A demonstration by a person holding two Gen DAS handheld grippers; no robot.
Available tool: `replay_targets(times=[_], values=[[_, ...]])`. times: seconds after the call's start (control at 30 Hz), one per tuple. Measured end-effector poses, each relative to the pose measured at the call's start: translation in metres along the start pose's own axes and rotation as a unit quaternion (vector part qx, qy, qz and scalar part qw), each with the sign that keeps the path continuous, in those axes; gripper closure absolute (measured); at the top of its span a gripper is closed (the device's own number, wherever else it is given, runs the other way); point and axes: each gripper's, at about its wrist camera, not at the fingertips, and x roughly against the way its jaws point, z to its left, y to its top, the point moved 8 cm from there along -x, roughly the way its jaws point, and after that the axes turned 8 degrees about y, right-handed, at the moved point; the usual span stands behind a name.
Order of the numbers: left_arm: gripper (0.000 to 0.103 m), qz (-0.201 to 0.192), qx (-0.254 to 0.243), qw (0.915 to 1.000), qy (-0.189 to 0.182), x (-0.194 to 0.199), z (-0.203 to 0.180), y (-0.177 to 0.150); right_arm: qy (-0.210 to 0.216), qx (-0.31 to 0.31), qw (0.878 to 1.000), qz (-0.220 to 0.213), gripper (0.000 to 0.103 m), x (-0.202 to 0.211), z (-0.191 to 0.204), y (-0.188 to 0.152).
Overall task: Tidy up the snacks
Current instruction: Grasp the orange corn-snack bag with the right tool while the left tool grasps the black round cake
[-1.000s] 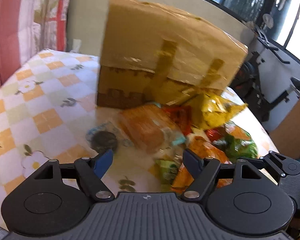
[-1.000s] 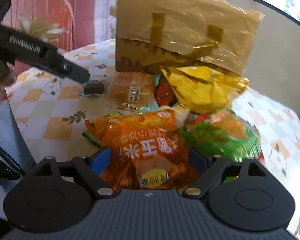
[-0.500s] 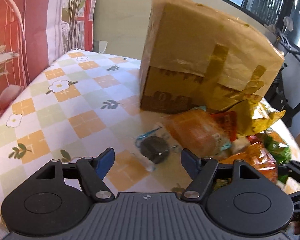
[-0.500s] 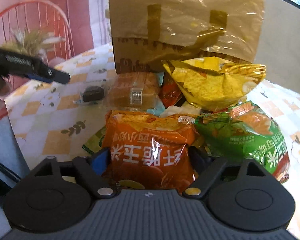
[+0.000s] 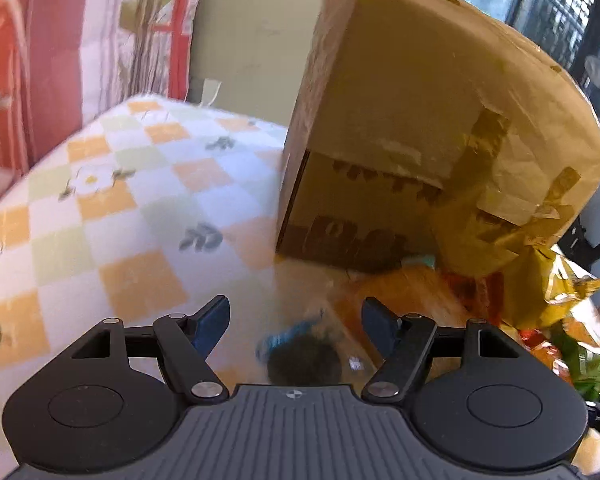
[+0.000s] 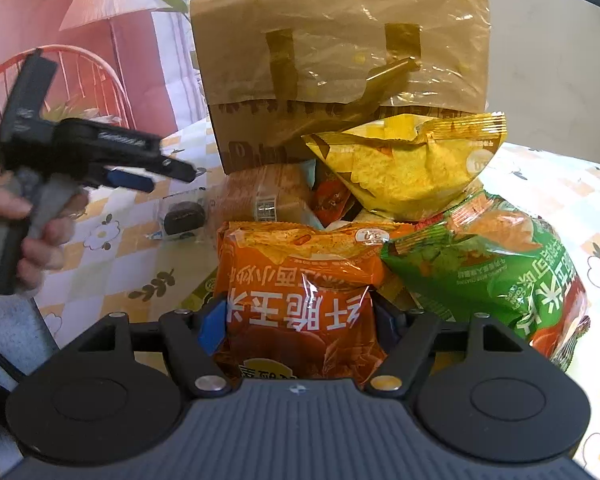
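Left gripper [image 5: 296, 322], fingers spread, has dropped closer over the one dark cookie [image 5: 305, 362], while right gripper [image 6: 298, 322] clamps one orange bag [image 6: 300, 300].

The orange snack bag [image 6: 300, 300] carries large white Chinese characters that appear upside down; they look like 轩脆玉米, though the first is uncertain. A smaller line of characters above them is too distorted to read. The green snack bag [image 6: 496, 268] bears large white characters along its right side, among them 玉米, the rest unclear. The cardboard box [image 6: 340, 80] has dark printing along its lower band, too blurred to read in either view.
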Motion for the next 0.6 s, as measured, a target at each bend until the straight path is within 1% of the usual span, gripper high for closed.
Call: replay_targets(times=[0.07,0.13,0.2,0.27,0.33,0.47,0.53,0.6], values=[[0.029,0.002,-0.018,0.9997,-0.014,-0.009,-0.003,0.004,0.002,-0.002,1.0,-0.002,0.03,0.001,-0.001,-0.001],[0.03,0.017,-0.018,0.9987,-0.044,-0.018,-0.004,0.004,0.003,-0.007,1.0,-0.003,0.03,0.002,-0.001,-0.002],[0.036,0.038,-0.016,0.9965,-0.072,-0.025,-0.003,0.0,0.003,-0.008,1.0,-0.005,0.03,0.002,-0.001,-0.001],[0.036,0.039,-0.031,0.995,-0.087,-0.022,-0.003,-0.006,0.003,-0.011,1.0,-0.006,0.03,0.002,-0.001,-0.002],[0.035,0.033,-0.051,0.9939,-0.092,-0.017,-0.003,-0.011,0.005,-0.016,1.0,-0.007,0.03,0.002,-0.001,-0.002],[0.035,0.041,-0.088,0.9915,-0.087,-0.01,-0.005,-0.025,0.005,-0.025,1.0,-0.009,0.03,0.004,-0.001,-0.003],[0.035,0.043,-0.123,0.9882,-0.08,-0.009,-0.01,-0.033,0.003,-0.025,1.0,-0.009,0.03,0.004,0.0,-0.003],[0.035,0.039,-0.166,0.9829,-0.068,-0.007,-0.017,-0.039,0.002,-0.023,1.0,-0.008,0.03,0.004,0.001,-0.003]])
